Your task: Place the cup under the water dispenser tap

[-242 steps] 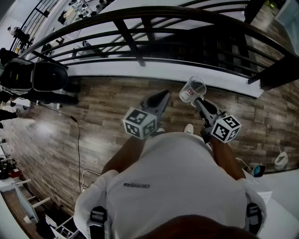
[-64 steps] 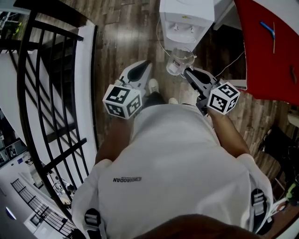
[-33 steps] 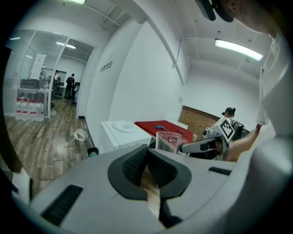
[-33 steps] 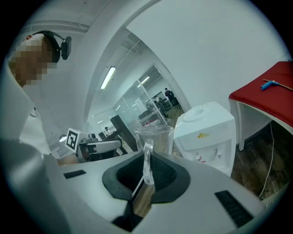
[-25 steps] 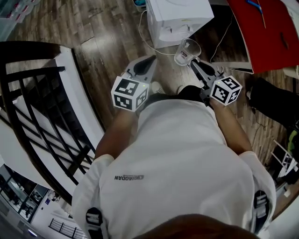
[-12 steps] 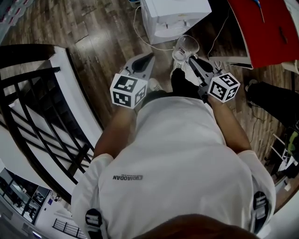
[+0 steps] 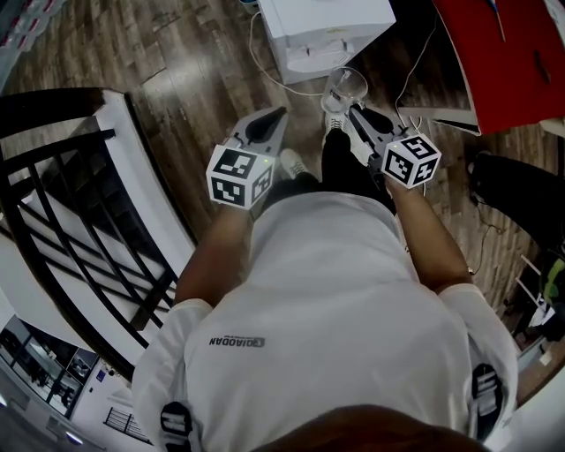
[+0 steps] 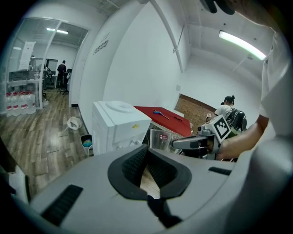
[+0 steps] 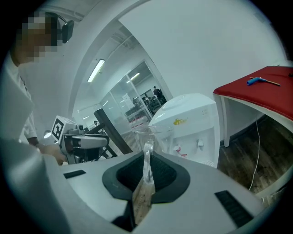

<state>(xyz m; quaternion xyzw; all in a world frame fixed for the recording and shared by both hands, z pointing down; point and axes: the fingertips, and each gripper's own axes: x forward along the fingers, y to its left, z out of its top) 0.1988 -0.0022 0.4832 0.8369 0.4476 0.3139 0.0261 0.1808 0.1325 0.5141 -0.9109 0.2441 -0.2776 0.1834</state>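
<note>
Cup carried toward the tap: a clear, handled plastic cup (image 7: pixel 344 87) stands upright in the right gripper (image 7: pixel 351 109), whose jaws are clamped on the thin handle (image 9: pixel 147 161), with the bowl out ahead of the tips. The white box-shaped water dispenser (image 7: pixel 326 26) stands on the wooden floor directly beyond the cup, near it but not touching. In the right gripper view its front recess shows two small taps (image 9: pixel 199 144), ahead of the cup and a little to its right, so the coming move looks like a short push forward and rightward. The right hand is plainly the nearer. The left gripper (image 7: pixel 268 125) hangs beside it, farther from the dispenser, its jaws slightly parted with nothing between them, only floor showing through the gap. Count: one cup, one dispenser, two taps, two grippers. A red-topped table (image 7: pixel 494 53) stands to the dispenser's right.
</note>
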